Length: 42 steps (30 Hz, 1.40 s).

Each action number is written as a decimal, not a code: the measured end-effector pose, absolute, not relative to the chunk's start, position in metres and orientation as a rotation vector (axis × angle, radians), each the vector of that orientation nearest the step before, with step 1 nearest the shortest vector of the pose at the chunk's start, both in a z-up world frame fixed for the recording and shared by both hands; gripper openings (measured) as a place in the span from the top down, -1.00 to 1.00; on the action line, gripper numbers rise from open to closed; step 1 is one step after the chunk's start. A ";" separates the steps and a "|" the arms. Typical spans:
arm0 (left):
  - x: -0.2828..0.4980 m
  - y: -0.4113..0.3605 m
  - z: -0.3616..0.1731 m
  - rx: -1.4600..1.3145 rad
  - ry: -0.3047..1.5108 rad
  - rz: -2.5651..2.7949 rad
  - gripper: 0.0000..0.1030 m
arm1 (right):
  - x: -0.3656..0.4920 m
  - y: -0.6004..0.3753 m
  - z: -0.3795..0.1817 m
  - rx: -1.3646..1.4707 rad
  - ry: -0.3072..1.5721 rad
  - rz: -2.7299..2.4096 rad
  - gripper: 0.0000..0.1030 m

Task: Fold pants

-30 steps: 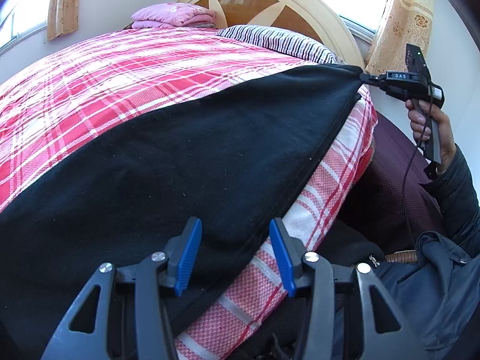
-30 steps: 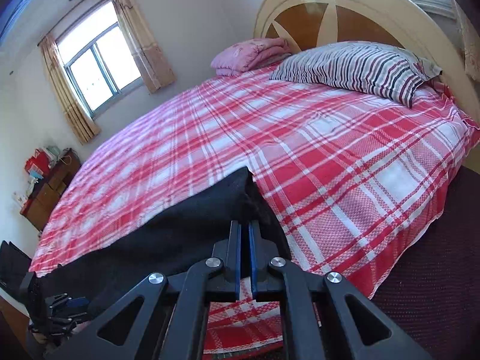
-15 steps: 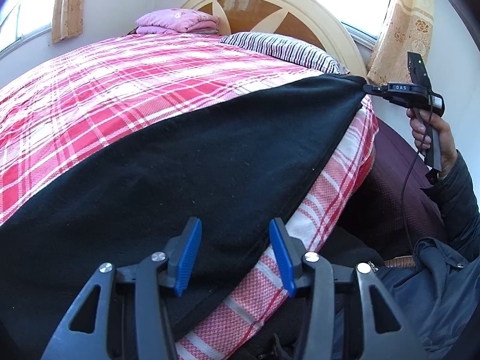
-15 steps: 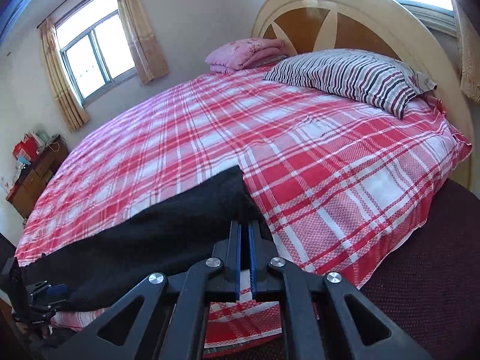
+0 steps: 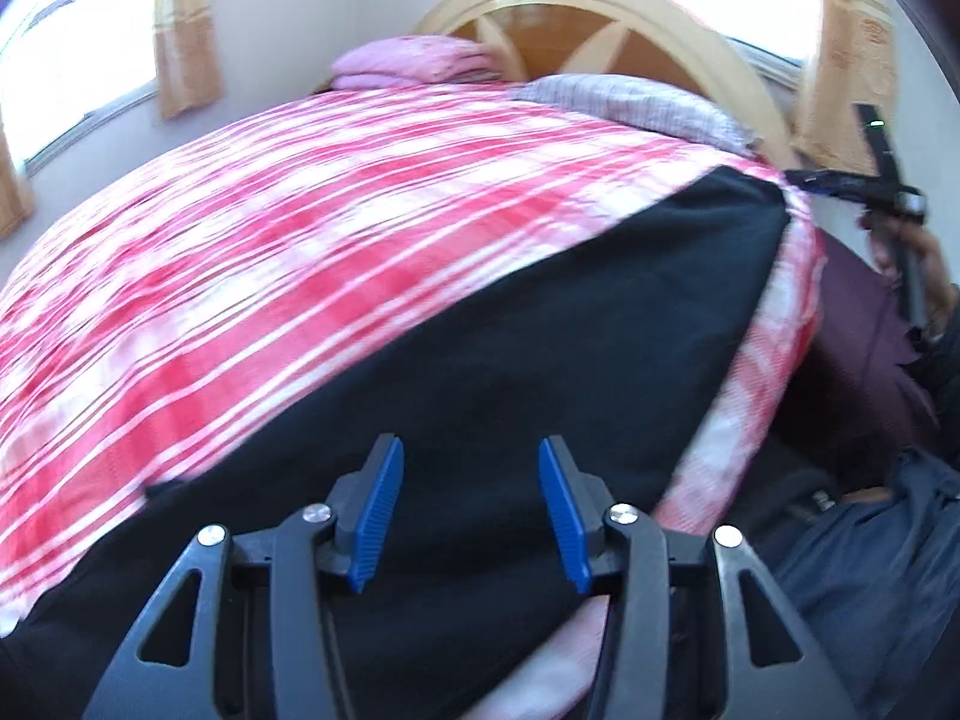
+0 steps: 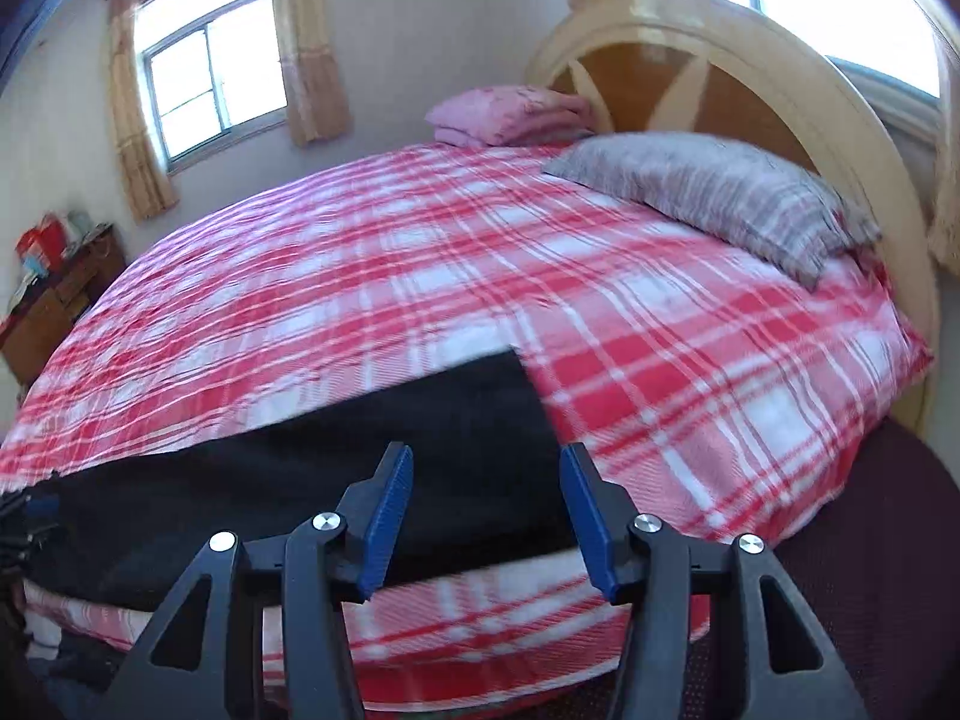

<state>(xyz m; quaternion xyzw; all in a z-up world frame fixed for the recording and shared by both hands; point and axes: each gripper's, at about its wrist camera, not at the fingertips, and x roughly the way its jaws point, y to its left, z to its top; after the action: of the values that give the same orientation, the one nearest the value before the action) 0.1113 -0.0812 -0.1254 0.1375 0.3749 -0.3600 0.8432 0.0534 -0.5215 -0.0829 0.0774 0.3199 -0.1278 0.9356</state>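
Black pants laid out flat along the bed's near edge, both tongs spread and holding nothing.

The black soft-fabric pants lie as a long band across the lower half of both views, on the red-and-white plaid bedsheet, one short end squared off at mid-frame in the right wrist view. Probably they are stretched out so a fold can start from a straight edge. The left gripper, at bottom centre, hovers over the cloth with blue pads apart; the right gripper, also bottom centre, is likewise spread, just short of that end. A grey striped pillow and folded pink blanket sit in the upper frame, well apart from the pants.
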 end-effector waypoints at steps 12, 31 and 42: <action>0.108 -0.001 -0.162 0.179 0.854 -0.610 0.03 | 0.190 -0.302 -0.074 0.004 0.794 0.369 -0.03; 0.100 0.018 -0.156 0.105 0.837 -0.658 -0.30 | 0.312 -0.073 -0.177 0.178 1.161 0.819 0.16; 0.104 0.024 -0.168 0.182 0.846 -0.575 -0.37 | 0.305 -0.065 -0.187 0.235 1.176 0.827 0.86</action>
<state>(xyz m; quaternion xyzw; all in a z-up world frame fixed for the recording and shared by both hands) 0.1043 0.0241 -0.1677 0.0871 0.4042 -0.2747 0.8681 0.3049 -0.0649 -0.1871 0.1075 0.5376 0.3778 0.7461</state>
